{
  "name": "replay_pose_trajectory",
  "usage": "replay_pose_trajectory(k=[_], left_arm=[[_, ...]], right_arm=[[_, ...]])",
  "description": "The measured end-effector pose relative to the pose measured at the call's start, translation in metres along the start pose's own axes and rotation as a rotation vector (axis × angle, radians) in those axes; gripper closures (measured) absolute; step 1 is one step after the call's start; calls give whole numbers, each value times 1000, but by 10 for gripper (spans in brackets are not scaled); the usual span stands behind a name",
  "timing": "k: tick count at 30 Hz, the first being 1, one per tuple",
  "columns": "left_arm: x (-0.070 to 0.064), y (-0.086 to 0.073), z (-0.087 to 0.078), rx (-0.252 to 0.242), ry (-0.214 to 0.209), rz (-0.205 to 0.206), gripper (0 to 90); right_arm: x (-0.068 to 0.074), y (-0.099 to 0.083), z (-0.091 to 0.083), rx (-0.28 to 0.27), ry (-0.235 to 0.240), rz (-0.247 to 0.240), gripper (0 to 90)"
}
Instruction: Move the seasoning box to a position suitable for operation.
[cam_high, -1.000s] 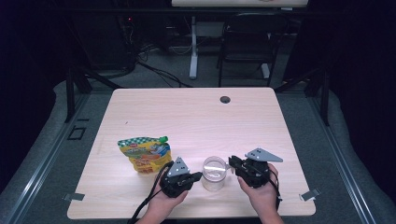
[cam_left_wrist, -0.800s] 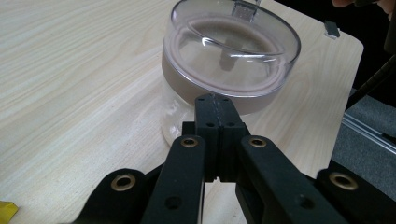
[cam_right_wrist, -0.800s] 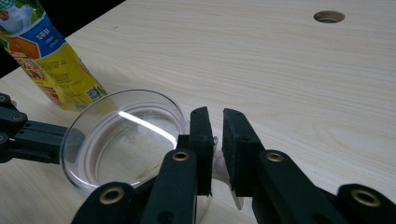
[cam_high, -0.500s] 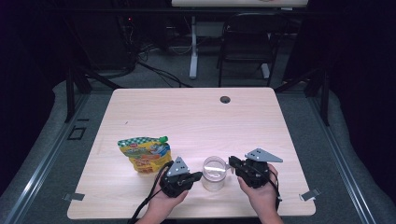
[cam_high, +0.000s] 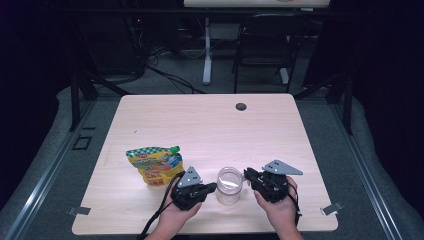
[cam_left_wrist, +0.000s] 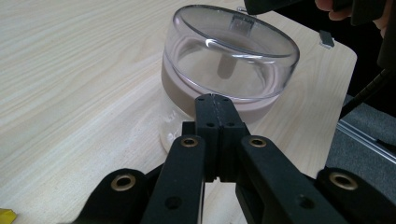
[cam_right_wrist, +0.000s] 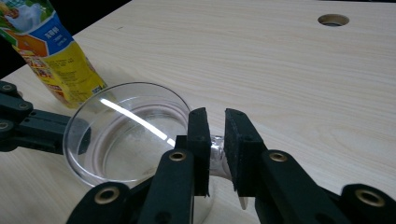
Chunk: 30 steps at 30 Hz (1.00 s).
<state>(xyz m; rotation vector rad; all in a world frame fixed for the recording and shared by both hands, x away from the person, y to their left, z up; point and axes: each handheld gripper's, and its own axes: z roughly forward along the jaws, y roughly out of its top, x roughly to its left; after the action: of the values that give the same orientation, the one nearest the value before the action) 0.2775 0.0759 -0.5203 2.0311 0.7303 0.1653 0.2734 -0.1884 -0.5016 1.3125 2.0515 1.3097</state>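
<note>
Barely shifted since half a second ago: both grippers parked as before, either side of clear lidded jar near table's front edge. Left gripper pressed against jar's side, jaws fully together, nothing between them; probably bracing jar against sliding. Right gripper level with lid rim, jaws a narrow slot apart and straddling the rim's edge, likely set to pinch and lift. Whether pads already touch lid, cannot tell. Yellow pouch lying just left, untouched.
</note>
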Motion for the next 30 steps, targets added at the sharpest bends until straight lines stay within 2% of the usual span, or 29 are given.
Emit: replay_pose_trajectory(k=[4,7,9,10,13,14,16,19,24,30], left_arm=[[-1,4,0,-4,-2,9,900],[-2,8,-1,-7,4,19,900],[-2,11,-2,-15,-6,21,900],[-2,13,-2,-21,-8,26,900],[-3,19,-4,-31,-8,38,900],[-4,21,-4,-38,-8,38,900],[-4,23,-4,-40,-8,40,900],[-5,26,-4,-43,-6,42,900],[-8,31,-4,-37,1,50,900],[-9,36,-3,-42,3,47,900]], right_arm=[[3,0,-2,-6,-4,-41,749],[3,-1,-4,-7,-1,-56,731],[4,0,-7,-8,-13,-66,714],[3,1,-9,-3,-16,-73,700],[3,4,-13,21,-13,-53,677],[6,2,-17,31,-25,-81,664],[7,1,-20,35,-35,-92,655],[9,-7,-26,32,-25,-83,629],[10,-19,-28,21,-13,-101,560],[17,-21,-28,22,27,-162,534]])
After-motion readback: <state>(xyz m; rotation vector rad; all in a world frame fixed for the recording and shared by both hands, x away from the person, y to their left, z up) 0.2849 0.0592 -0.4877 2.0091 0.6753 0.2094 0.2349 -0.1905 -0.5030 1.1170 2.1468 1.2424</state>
